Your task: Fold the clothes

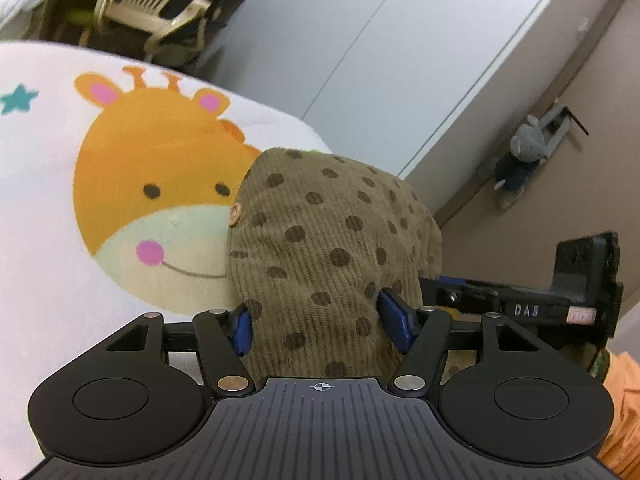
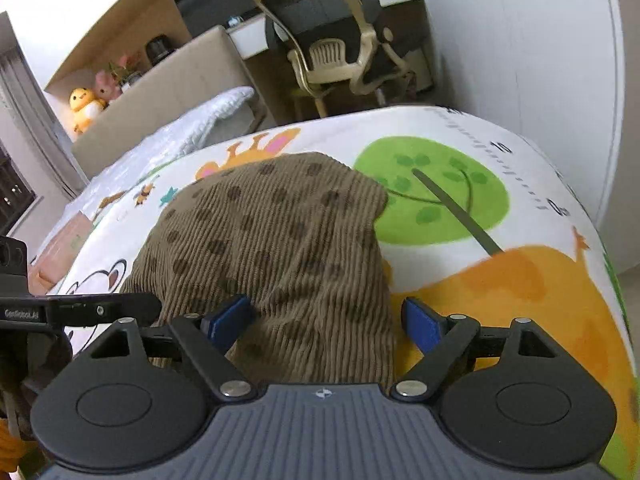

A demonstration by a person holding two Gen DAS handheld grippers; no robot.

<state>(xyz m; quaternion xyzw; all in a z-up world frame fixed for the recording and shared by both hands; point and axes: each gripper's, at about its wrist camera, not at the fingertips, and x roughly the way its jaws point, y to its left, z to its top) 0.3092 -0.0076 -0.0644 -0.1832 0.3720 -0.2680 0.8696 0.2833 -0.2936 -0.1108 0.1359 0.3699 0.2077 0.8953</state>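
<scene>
Left gripper pinches the spotted garment; right gripper, jaws wide, straddles its edge, mid-fold over the giraffe blanket.

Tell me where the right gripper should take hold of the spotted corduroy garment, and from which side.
Probably the near right edge of the corduroy garment, approached from the near side, level with the blanket. That edge runs straight and sits between the open pads of the right gripper, while the left gripper already pinches the fabric into a bunch, so a second hold on the free edge would spread it flat.
</scene>
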